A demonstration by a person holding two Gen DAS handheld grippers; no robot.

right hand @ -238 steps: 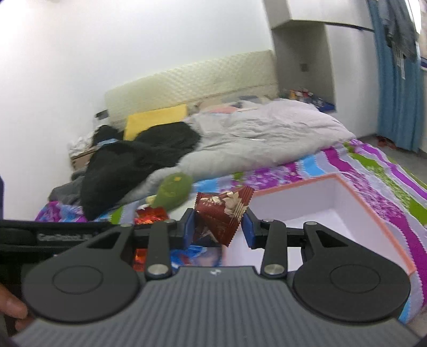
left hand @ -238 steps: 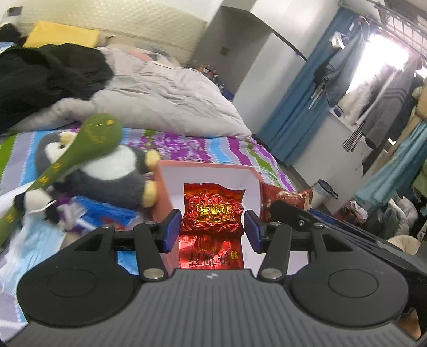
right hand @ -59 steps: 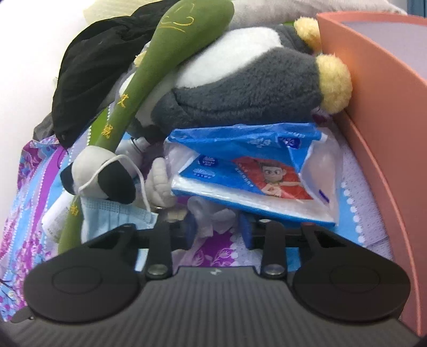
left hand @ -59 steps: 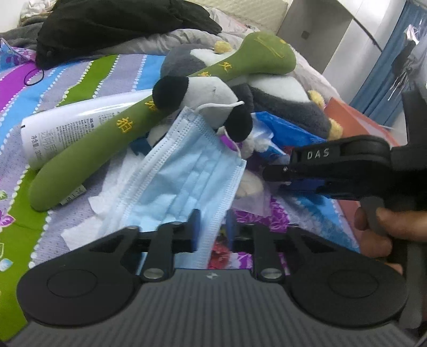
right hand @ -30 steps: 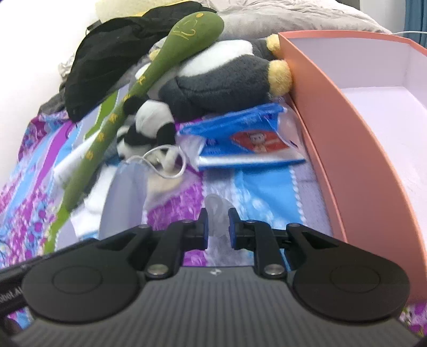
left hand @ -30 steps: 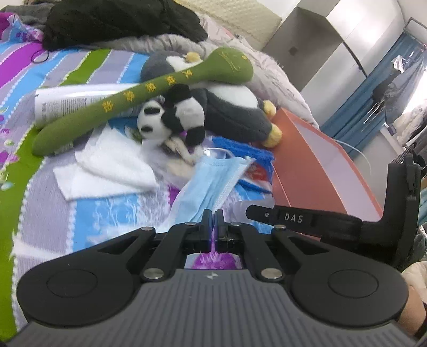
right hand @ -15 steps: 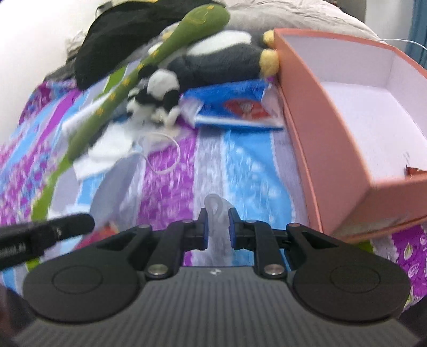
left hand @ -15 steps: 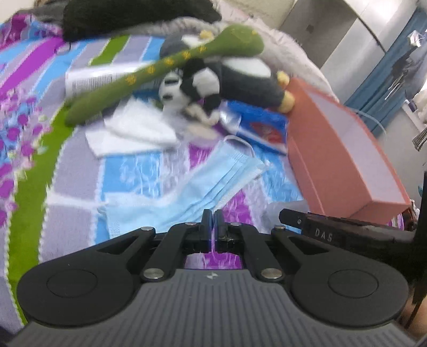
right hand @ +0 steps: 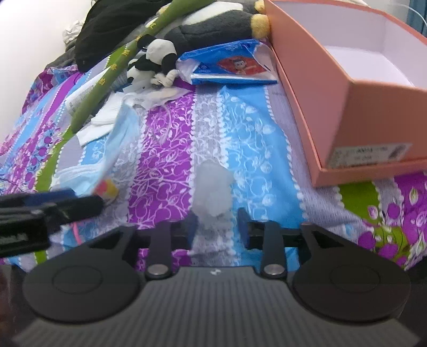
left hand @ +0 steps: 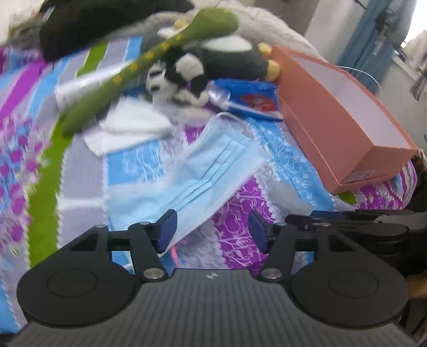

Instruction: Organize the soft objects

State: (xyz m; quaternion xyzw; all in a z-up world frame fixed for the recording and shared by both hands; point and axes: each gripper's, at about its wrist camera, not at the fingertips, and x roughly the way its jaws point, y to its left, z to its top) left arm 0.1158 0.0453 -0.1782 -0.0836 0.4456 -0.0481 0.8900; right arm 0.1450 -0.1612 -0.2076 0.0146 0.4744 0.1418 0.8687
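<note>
Two grippers: left gripper [left hand: 210, 229] has its jaws spread wide and empty; right gripper [right hand: 217, 227] is also parted, with a clear plastic wad [right hand: 212, 188] lying on the bedspread just ahead of its fingers, seemingly let go, though blur makes contact hard to judge
Face mask: one blue face mask [left hand: 192, 181] lies flat on the striped bedspread [left hand: 80, 184], its near corner just beside the left gripper's left finger [left hand: 166, 229]; in the right wrist view the mask [right hand: 106, 160] shows crumpled at the far left
Box: one orange box [left hand: 333, 128] sits open on the right of the bed, white inside; its far end is cut off in the right wrist view [right hand: 333, 88]
Clutter behind: one panda plush [left hand: 176, 77], one larger grey penguin plush [left hand: 226, 58] touching the box's far corner, one long green plush stick [left hand: 138, 69] laid across both, one blue tissue pack [left hand: 248, 101] just beside the box wall, white tissues [left hand: 128, 128] under the stick
Hard to make out: a white tube [right hand: 82, 93] mostly hidden beneath the stick; a black garment [left hand: 101, 21] at the top, blurred
Other gripper in view: the left gripper's tip [right hand: 53, 205] crosses the right wrist view's lower left, covering part of the mask
</note>
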